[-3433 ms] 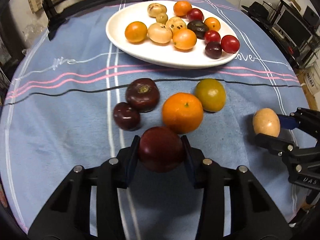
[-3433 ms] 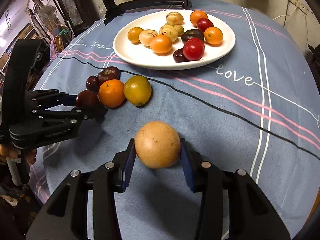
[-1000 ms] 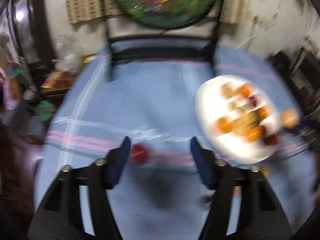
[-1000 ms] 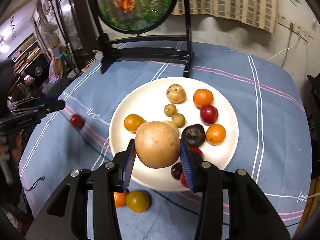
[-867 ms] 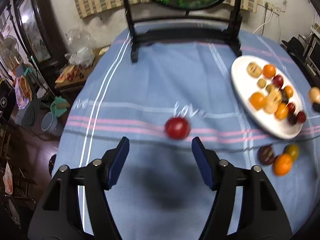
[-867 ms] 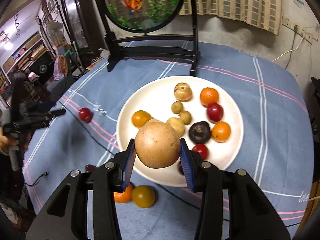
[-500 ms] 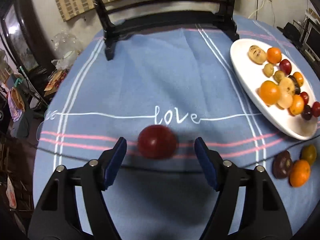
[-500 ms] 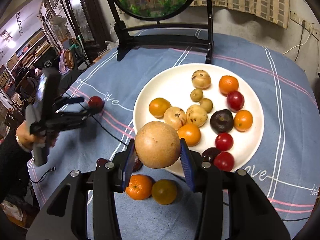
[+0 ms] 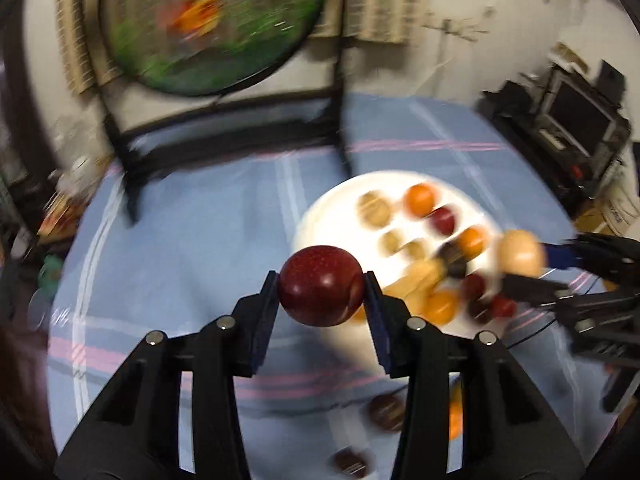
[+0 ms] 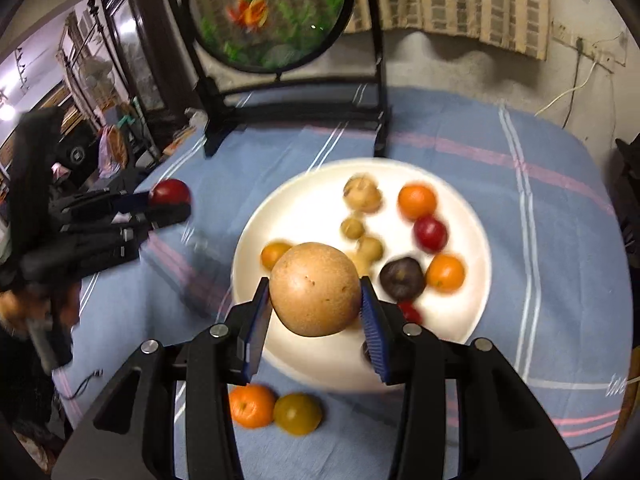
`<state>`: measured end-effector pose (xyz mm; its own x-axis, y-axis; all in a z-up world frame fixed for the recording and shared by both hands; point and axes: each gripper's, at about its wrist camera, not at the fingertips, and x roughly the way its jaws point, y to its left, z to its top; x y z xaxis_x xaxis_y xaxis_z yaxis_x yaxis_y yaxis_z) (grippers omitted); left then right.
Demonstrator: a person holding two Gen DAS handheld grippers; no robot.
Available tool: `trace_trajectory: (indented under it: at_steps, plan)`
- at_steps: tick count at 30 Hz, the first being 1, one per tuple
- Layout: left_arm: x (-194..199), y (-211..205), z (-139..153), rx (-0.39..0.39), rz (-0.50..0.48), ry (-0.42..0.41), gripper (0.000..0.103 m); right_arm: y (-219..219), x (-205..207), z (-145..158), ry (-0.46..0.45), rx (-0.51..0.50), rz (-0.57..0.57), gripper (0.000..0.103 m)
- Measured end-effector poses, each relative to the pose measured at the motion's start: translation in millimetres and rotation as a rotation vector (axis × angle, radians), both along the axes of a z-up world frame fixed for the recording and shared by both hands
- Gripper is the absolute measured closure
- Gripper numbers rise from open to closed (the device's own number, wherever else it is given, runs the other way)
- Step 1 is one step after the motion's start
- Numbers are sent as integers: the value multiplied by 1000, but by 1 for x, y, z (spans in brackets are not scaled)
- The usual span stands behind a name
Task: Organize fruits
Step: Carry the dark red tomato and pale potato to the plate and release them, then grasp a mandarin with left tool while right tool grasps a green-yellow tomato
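My left gripper [image 9: 321, 294] is shut on a dark red apple [image 9: 321, 285] and holds it above the blue cloth, left of the white plate [image 9: 320, 216]. It also shows in the right wrist view [image 10: 170, 204], with the apple [image 10: 170, 192] in its tips. My right gripper [image 10: 316, 312] is shut on a round tan fruit [image 10: 315, 289] held over the plate's [image 10: 476, 320] near part. The right gripper also shows in the left wrist view [image 9: 520, 262] with the tan fruit [image 9: 520, 253] over the plate's right side. Several small fruits lie on the plate.
A loose orange [image 10: 252, 406] and a yellow-green fruit [image 10: 298, 413] lie on the cloth in front of the plate, with dark fruits [image 9: 386, 412] nearby. A round fish-painting screen on a black stand [image 10: 296, 92] is at the table's back. Electronics [image 9: 576, 120] sit far right.
The left gripper was open around the red apple on the cloth; it has closed on it, lifted it and swung right toward the plate. The right gripper has drifted over the plate with its fruit.
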<state>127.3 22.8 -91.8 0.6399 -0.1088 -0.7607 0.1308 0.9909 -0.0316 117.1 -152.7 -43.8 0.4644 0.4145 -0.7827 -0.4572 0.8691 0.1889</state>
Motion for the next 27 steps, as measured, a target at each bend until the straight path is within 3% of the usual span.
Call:
trace_trajectory:
  at_steps: [6,11,13,14,15,16,17,27]
  plan:
    - [42,-44,-26,49,15,88,60,-7,45,-7,16,-26,-70,59]
    - [60,-51,-46,106,16,123,59,-10,74,-26,54,-30,-85,59]
    - [58,-53,-50,116,-16,117,43,-6,82,-33,66,-49,-71,59]
    - [56,-52,-49,125,-8,96,27,-3,86,-36,72,-60,-57,58]
    - [54,-51,-47,126,0,75,26,-1,87,-38,78,-72,-51,57]
    - [49,-47,-45,119,-1,76,26,0,89,-39,84,-71,-47,44]
    - [52,-46,-44,116,3,80,26,-1,88,-38,76,-61,-54,38]
    - [30,-34,-23,123,40,55,25,-26,56,-6,28,7,-65,37]
